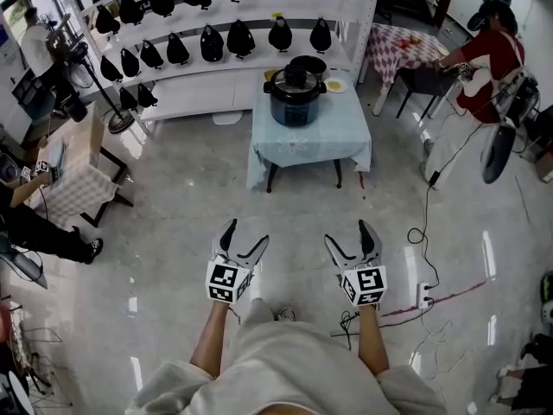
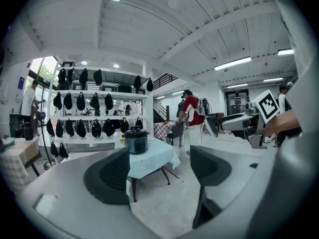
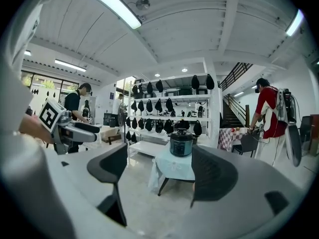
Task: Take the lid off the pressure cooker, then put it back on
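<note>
My left claw [image 1: 244,242] and right claw [image 1: 350,239] are both released, jaws spread wide on nothing, well apart from the pressure cooker [image 1: 295,102], which stands at my twelve o'clock, lid [image 1: 295,78] on, atop the blue-clothed table [image 1: 304,145].

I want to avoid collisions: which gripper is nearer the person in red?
Right. The right gripper hangs far from the person, toward that side; the left gripper is farther left.
</note>
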